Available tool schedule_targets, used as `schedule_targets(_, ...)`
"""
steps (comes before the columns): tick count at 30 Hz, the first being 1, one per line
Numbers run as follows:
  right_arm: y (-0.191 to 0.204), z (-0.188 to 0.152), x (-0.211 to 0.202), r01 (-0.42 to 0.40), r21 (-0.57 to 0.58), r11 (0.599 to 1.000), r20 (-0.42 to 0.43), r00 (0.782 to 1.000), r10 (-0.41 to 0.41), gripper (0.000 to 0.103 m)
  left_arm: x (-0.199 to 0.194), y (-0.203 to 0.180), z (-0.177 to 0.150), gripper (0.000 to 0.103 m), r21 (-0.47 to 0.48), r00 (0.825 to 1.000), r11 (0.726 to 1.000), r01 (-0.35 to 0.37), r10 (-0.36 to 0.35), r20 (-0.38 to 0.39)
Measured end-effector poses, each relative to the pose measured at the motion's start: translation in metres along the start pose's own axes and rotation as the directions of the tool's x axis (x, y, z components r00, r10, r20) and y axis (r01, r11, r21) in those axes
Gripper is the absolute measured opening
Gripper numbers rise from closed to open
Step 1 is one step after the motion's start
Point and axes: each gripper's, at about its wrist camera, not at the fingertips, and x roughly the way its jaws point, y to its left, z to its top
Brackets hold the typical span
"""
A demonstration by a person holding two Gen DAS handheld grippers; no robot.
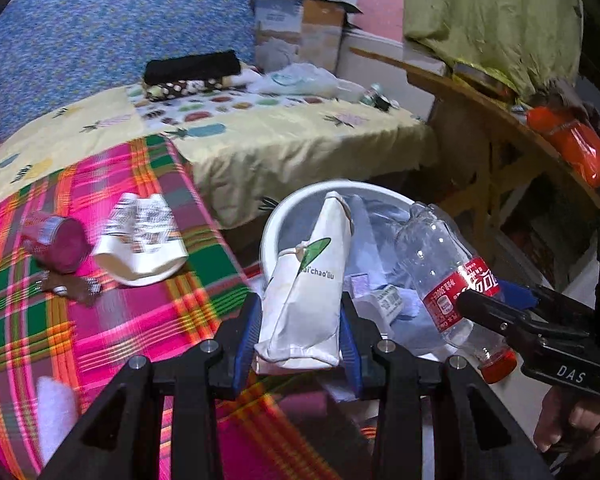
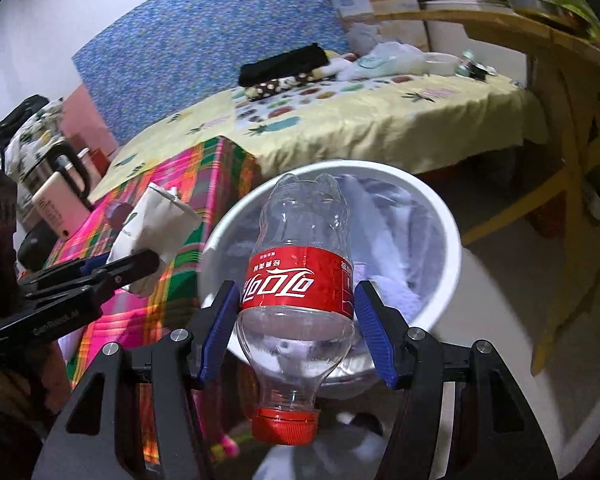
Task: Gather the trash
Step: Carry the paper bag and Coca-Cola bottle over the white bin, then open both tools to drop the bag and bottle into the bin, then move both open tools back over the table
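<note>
My left gripper [image 1: 298, 330] is shut on a white paper bag [image 1: 306, 284] with a green leaf logo, held at the near rim of a white trash bin [image 1: 276, 216]. My right gripper [image 2: 296, 328] is shut on an empty clear cola bottle [image 2: 300, 280] with a red label and red cap, cap toward me, held over the same bin [image 2: 452, 248]. The bottle [image 1: 452, 280] and right gripper [image 1: 500, 300] show at right in the left wrist view. The bag [image 2: 156, 220] and left gripper [image 2: 112, 270] show at left in the right wrist view. On the plaid cloth lie a crushed paper cup [image 1: 140, 240], a maroon can [image 1: 56, 242] and a brown wrapper [image 1: 74, 288].
The bin holds bluish paper and plastic. The bed carries a pink plaid cloth [image 1: 100, 340] and a yellow sheet [image 1: 280, 136] with clothes and bags at its far end. A wooden table [image 1: 500, 120] stands at right. A kettle [image 2: 56, 164] and a phone [image 2: 52, 208] sit at far left.
</note>
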Motion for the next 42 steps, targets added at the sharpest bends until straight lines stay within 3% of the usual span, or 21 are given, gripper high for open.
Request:
schedule_targets(9, -0.012, 0.003, 0.011, 0.004, 0.005, 1.0, -0.044, 0.999, -0.004, 0.061, 0.033, -0.015, 0.004, 0.042, 0.027, 0.997, 0.999, 0.037, -0.036, -0.061)
schedule_targets(10, -0.013, 0.003, 0.011, 0.007, -0.001, 1.0, -0.045, 0.999, -0.007, 0.061, 0.034, -0.017, 0.004, 0.043, 0.029, 0.997, 0.999, 0.039, -0.037, -0.065)
schedule_targets(12, -0.011, 0.003, 0.011, 0.014, -0.021, 1.0, -0.041, 0.999, -0.015, 0.061, 0.035, -0.018, 0.005, 0.056, 0.029, 0.997, 0.999, 0.039, -0.037, -0.061)
schedule_targets(15, -0.014, 0.003, 0.009, 0.002, -0.025, 1.0, -0.032, 0.999, -0.003, 0.061, 0.033, -0.017, 0.007, 0.058, 0.026, 0.998, 0.999, 0.043, -0.041, -0.048)
schedule_targets(25, -0.013, 0.002, -0.001, -0.001, -0.013, 1.0, -0.007, 1.0, 0.001, 0.061, 0.012, -0.004, -0.001, 0.058, -0.004, 0.999, 0.999, 0.032, -0.032, -0.019)
schedule_targets(42, 0.035, -0.008, -0.018, -0.094, -0.12, 0.988, -0.007, 0.996, 0.094, 0.061, -0.044, 0.034, -0.034, 0.058, -0.094, 0.999, 0.995, -0.018, 0.022, 0.036)
